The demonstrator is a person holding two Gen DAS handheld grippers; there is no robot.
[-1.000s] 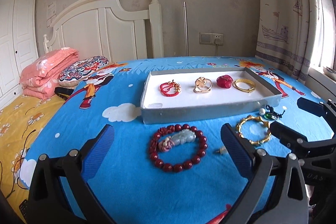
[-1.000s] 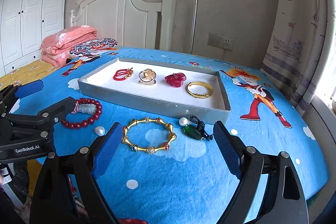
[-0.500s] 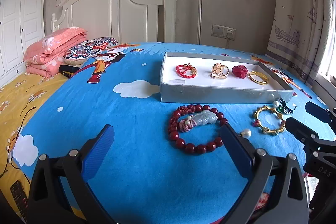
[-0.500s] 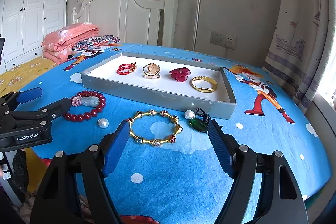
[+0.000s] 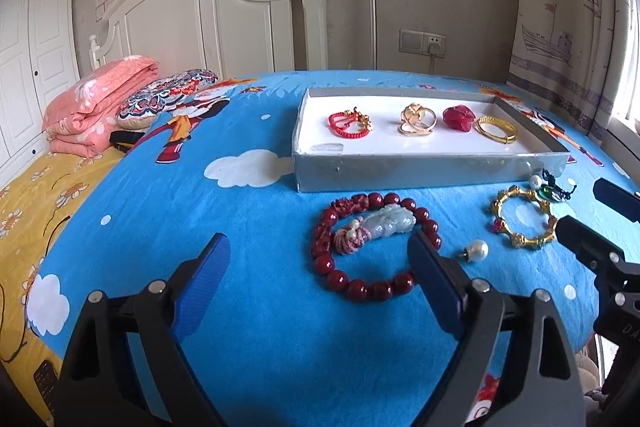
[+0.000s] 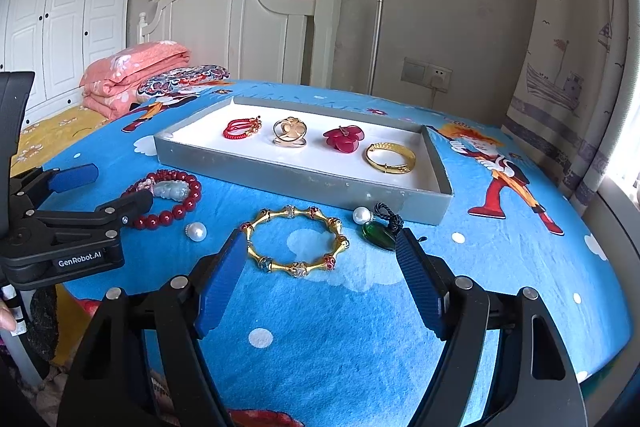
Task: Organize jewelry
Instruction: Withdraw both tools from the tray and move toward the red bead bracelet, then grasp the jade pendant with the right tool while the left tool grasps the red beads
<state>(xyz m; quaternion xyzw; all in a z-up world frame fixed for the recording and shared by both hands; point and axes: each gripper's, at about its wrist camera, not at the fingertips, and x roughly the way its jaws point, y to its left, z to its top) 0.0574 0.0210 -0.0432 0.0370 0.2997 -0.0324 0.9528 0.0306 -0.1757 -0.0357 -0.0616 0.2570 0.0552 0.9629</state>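
A grey tray (image 5: 420,171) (image 6: 304,183) on the blue bedspread holds a red cord bracelet (image 5: 349,123), a gold ring ornament (image 5: 418,121), a red flower (image 5: 459,117) and a gold bangle (image 5: 496,130). In front of it lie a red bead bracelet with a jade charm (image 5: 376,239) (image 6: 168,197), a pearl (image 5: 478,250) (image 6: 196,231), a gold bamboo bangle (image 6: 296,247) (image 5: 524,223), a second pearl (image 6: 361,215) and a green pendant (image 6: 378,233). My left gripper (image 5: 320,283) is open, its right finger by the bead bracelet. My right gripper (image 6: 320,283) is open around the near side of the bamboo bangle.
A folded pink quilt (image 5: 96,107) and a patterned pillow (image 5: 168,99) lie at the bed's far left, by the white headboard (image 5: 208,27). A curtain (image 6: 580,67) hangs at the right. The bed's near edge runs just below both grippers.
The left gripper has swung left, so the bead bracelet now sits by its right finger. The right gripper has moved in closer over the gold bamboo bangle. Both stay open.
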